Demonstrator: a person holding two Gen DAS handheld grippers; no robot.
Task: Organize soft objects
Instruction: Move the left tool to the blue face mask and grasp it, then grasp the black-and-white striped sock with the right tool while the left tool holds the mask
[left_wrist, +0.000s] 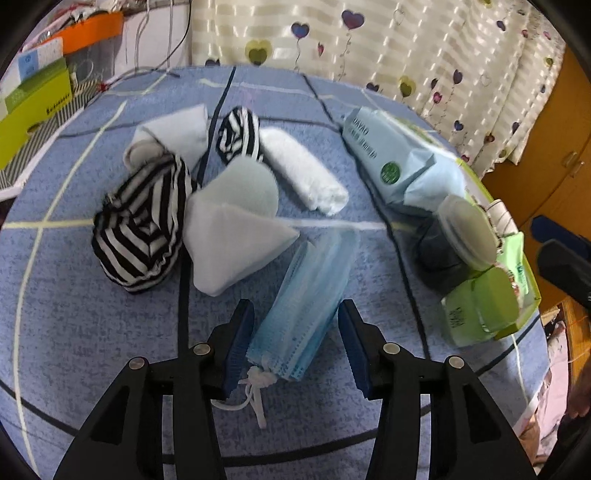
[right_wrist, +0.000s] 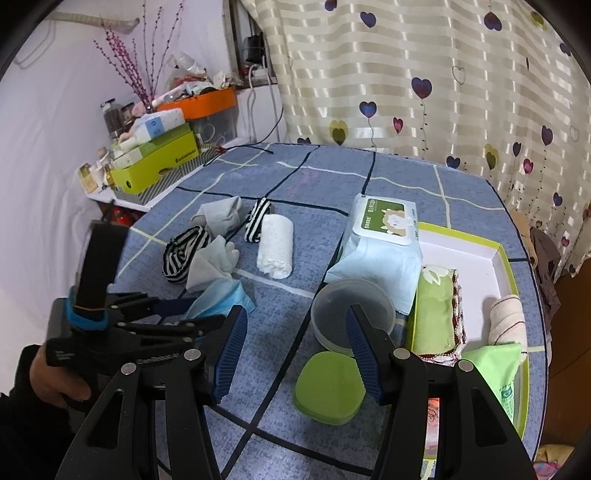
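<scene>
Lying on the blue checked tablecloth (left_wrist: 92, 332), a stack of blue face masks (left_wrist: 303, 310) is straddled by the left gripper (left_wrist: 295, 339), jaws spread wide, not touching it. White and striped socks (left_wrist: 140, 225) are bunched just beyond. The right gripper (right_wrist: 295, 350) is held open over a green lid (right_wrist: 327, 387), beside the green-rimmed tray (right_wrist: 506, 258).
</scene>
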